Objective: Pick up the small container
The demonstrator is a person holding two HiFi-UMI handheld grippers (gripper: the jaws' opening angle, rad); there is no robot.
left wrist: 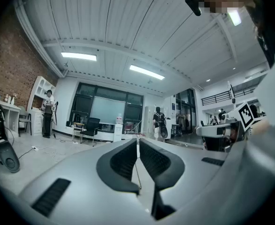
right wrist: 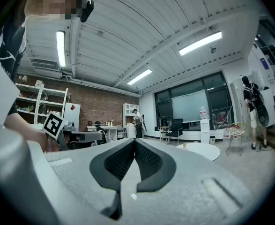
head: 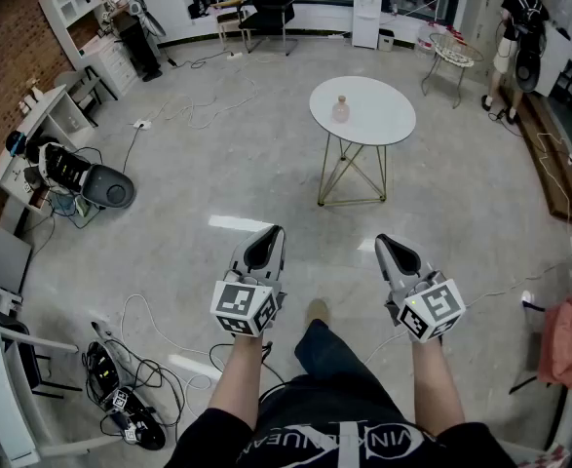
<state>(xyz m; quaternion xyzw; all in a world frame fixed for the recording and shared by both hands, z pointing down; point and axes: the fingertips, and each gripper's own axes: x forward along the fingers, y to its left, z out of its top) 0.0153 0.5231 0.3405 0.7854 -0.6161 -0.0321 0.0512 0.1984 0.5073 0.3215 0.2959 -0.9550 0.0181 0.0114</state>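
The small container [head: 341, 110] is alone on the round white table [head: 388, 125], left of centre and closer to the left rim than the right. It's well ahead of you across open floor, and neither gripper is anywhere near it.

The left gripper [head: 264, 248] and right gripper [head: 398, 255] both have their jaws closed together with nothing between the pads, and both are held level.

Risks, as I judge them:
- If you arrive with the jaws closed, you'll shove the container instead of straddling it. Open up before the final approach.
- It sits near the left rim, so a sideways nudge from that side's opposite could send it over the edge.
- The body looks rounded and smooth. An off-centre pinch may squirt it out or tip it, so close across the widest part.
- The table stands on thin wire legs [head: 352, 175] and looks light. Bumping the top or rim could rock it and topple the container.
- There are loose cables [head: 154, 334] on the floor by your left side, so watch your feet as you step forward.

Materials and shapes:
- Container: small and pale, apparently translucent, with a bulbous body and a narrower top. It's too small here to tell glass from plastic.
- Table: flat, matte white disc on brass-coloured rod legs.
- Floor [head: 227, 154]: polished grey and glossy, with glare patches.
- Grippers: matte grey shells with dark, finely ribbed pads that taper to a point.
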